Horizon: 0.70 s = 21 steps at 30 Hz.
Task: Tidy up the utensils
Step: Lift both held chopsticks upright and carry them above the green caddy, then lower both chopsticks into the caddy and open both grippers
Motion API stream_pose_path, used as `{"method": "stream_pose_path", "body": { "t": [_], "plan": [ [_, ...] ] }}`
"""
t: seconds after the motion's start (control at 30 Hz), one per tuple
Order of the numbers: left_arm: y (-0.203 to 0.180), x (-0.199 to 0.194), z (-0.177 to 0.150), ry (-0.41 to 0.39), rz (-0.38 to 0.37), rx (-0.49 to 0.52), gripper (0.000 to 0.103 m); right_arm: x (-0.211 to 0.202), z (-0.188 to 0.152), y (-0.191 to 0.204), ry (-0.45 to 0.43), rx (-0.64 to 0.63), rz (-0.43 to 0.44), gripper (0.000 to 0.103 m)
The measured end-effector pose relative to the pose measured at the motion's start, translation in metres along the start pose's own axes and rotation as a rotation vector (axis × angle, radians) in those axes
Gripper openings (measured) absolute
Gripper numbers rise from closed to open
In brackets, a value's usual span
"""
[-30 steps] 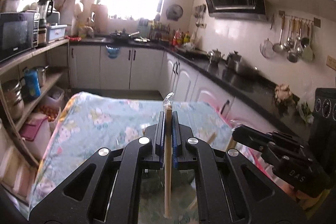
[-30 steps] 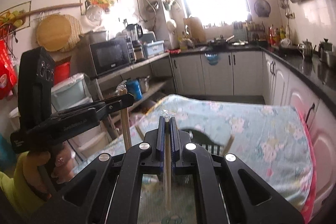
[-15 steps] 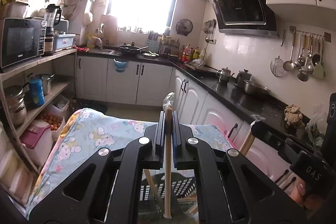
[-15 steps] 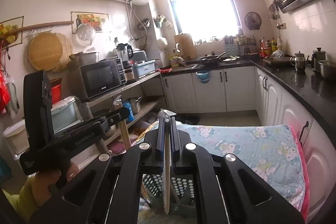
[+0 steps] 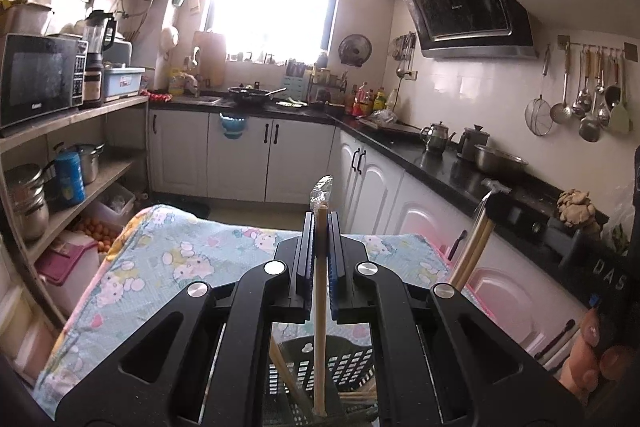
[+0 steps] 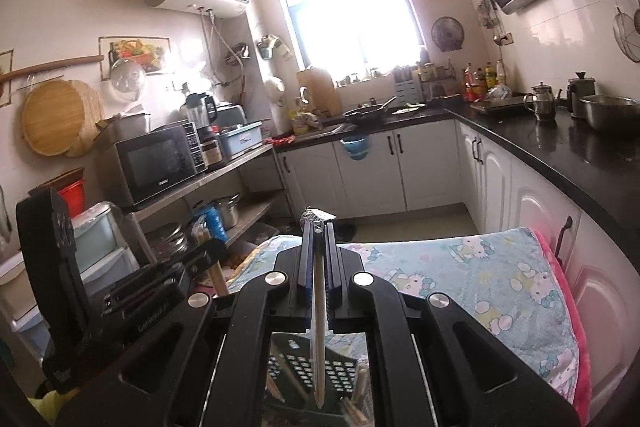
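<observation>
My left gripper (image 5: 319, 219) is shut on a wooden chopstick (image 5: 320, 327) with a clear plastic wrap at its top; the stick hangs down into a black slotted basket (image 5: 352, 363) that holds other chopsticks (image 5: 282, 367). My right gripper (image 6: 318, 227) is shut on a thinner chopstick (image 6: 319, 339) that points down over the same basket (image 6: 340, 371). In the left wrist view the right gripper (image 5: 494, 197) shows at the right with its sticks (image 5: 472, 251). In the right wrist view the left gripper (image 6: 208, 253) shows at the left.
The basket stands on a table with a cartoon-cat cloth (image 5: 168, 259), pink edge at the right (image 6: 568, 307). Shelves with a microwave (image 6: 156, 163) and pots run along the left. A black counter (image 5: 460, 171) with white cabinets runs along the right. A hand (image 5: 592, 355) holds the right tool.
Both views have drawn back and tilted up, so the table sits lower in frame and the black basket now shows under both grippers. Each gripper still holds its chopstick.
</observation>
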<state>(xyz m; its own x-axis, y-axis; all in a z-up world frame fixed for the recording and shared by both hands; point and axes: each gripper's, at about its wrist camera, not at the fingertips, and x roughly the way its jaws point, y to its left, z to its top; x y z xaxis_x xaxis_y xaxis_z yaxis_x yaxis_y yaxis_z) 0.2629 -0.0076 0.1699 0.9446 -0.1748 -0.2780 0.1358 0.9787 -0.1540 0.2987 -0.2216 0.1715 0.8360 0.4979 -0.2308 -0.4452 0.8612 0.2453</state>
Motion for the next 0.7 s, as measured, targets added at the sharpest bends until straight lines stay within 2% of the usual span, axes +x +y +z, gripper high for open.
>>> {"method": "stream_pose_path", "body": {
  "t": [0.33,0.7],
  "plan": [
    [0.001,0.011,-0.021,-0.026,0.008,0.016,0.001,0.022,-0.023,-0.011,-0.012,-0.029,-0.080,0.005],
    [0.002,0.029,-0.048,0.023,-0.019,0.029,0.001,0.034,-0.054,-0.023,0.040,-0.038,-0.094,0.005]
  ]
}}
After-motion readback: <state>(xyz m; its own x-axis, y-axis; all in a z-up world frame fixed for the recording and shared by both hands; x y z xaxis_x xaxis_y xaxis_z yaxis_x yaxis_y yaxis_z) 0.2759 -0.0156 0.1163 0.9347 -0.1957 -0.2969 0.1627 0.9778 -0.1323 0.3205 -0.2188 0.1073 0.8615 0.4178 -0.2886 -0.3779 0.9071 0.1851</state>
